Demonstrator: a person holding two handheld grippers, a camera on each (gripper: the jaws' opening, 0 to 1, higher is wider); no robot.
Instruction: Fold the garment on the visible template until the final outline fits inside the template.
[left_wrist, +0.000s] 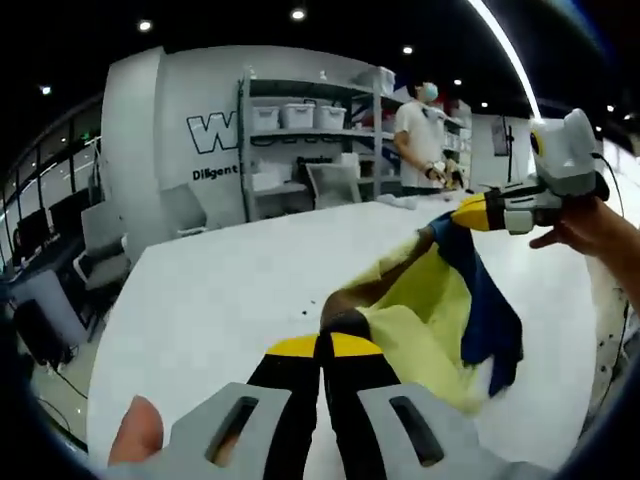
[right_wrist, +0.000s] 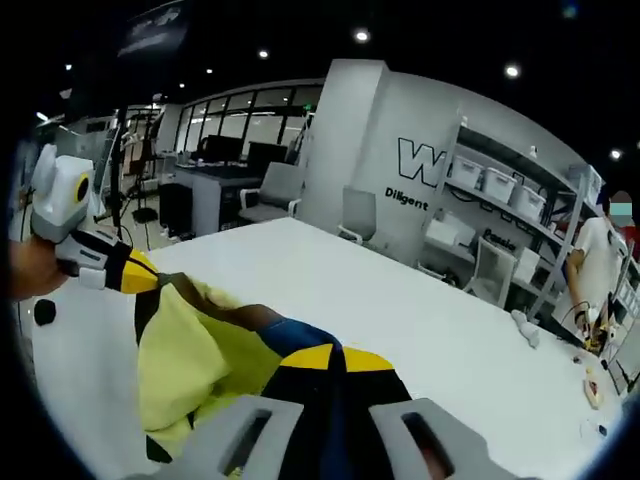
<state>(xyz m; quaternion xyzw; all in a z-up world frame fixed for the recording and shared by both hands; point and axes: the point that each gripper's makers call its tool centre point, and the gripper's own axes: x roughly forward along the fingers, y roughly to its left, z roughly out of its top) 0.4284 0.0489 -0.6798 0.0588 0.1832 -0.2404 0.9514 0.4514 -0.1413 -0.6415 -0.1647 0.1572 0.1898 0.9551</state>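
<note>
A yellow, navy and brown garment (left_wrist: 440, 310) hangs stretched in the air over the white table (left_wrist: 230, 290). In the left gripper view my left gripper (left_wrist: 332, 342) is shut on one brown edge of it. My right gripper (left_wrist: 470, 212) comes in from the right, held by a hand, and pinches the far corner. In the right gripper view my right gripper (right_wrist: 330, 357) is shut on the garment (right_wrist: 195, 360), whose yellow cloth sags to the left. My left gripper (right_wrist: 145, 275) grips the other end there. No template outline shows on the table.
A person (left_wrist: 420, 135) stands at the table's far end by grey shelves with white bins (left_wrist: 300, 115). Small objects (right_wrist: 590, 385) lie near the table's far right edge. Grey chairs (left_wrist: 105, 230) stand along the left side. A thumb (left_wrist: 135, 435) shows beside my left gripper.
</note>
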